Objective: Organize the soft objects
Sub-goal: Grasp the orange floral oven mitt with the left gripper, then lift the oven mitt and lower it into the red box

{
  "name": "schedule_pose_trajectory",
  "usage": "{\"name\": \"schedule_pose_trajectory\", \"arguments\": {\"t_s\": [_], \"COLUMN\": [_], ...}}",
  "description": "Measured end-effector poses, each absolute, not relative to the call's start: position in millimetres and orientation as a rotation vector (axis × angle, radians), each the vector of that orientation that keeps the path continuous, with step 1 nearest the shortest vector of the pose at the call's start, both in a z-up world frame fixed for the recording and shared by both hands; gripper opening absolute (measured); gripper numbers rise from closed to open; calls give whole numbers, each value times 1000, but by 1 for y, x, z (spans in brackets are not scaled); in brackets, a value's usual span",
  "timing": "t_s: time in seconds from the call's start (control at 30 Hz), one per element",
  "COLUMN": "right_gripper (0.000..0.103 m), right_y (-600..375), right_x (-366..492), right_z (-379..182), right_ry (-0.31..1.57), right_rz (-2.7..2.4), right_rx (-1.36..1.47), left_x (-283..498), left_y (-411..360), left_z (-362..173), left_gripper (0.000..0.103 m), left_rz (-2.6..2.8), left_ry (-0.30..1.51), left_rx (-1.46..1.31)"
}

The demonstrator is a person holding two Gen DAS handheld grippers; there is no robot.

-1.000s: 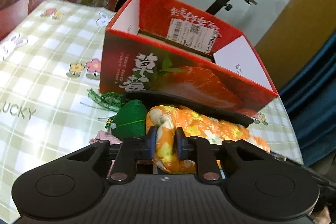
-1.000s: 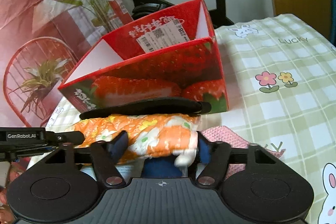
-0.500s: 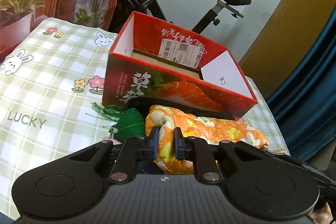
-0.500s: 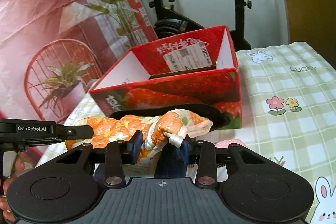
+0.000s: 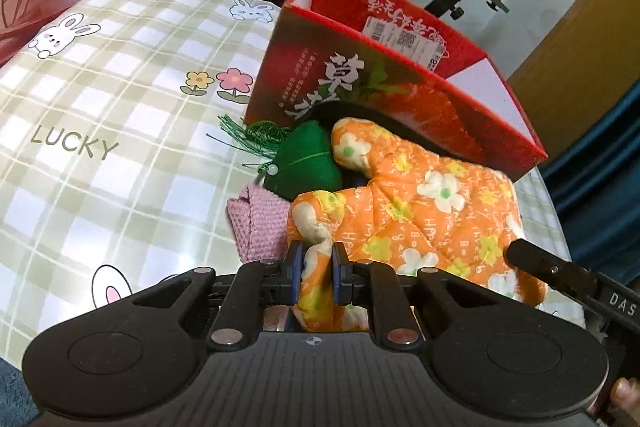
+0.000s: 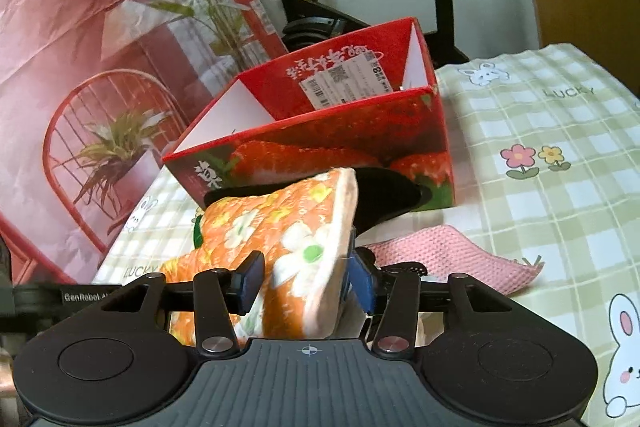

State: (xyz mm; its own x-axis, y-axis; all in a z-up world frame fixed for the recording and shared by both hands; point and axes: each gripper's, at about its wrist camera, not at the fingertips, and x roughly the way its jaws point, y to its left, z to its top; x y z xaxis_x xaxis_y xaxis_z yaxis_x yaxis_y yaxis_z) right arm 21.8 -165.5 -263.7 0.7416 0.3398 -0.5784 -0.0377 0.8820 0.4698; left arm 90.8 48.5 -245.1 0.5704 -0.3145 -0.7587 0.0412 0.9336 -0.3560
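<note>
Left gripper (image 5: 314, 267) pinches one end of the orange floral cloth (image 5: 420, 211); right gripper (image 6: 306, 283), jaws just widened, straddles the other end, holding it stretched for folding. Just beyond lie the green pouch (image 5: 308, 163) and pink knit cloth (image 6: 444, 251), then the red strawberry box (image 6: 320, 147) on the desk (image 5: 100, 107).

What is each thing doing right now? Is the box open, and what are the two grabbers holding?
Red strawberry box: open on top, upright on the table.
Orange flowered cloth: folded over, held at both ends.
Left gripper: shut on the cloth.
Right gripper: around the cloth, jaws just opened wider.
Green pouch: lying beside the box.
Pink knitted cloth: lying on the table.
</note>
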Motion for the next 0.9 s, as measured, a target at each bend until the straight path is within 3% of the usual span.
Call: {"name": "schedule_pose_trajectory", "arguments": {"t_s": [0.2,0.57,0.9], "right_gripper": [40,13,8], "right_y": [-162,-152,-150], "right_x": [26,18,8], "right_z": [-269,-241,-209], "right_ry": [712,613,520], "right_rz": [204,200,237], "right_rx": [421,260,219], "left_x": [94,79,66], "left_y": [44,36,31], "left_z": [-253,-226,-198], "left_gripper": [16,15,14], "left_rz": [-229,-247,-253], "left_ry": [966,837,727], "left_rx": [-305,-226,-190]}}
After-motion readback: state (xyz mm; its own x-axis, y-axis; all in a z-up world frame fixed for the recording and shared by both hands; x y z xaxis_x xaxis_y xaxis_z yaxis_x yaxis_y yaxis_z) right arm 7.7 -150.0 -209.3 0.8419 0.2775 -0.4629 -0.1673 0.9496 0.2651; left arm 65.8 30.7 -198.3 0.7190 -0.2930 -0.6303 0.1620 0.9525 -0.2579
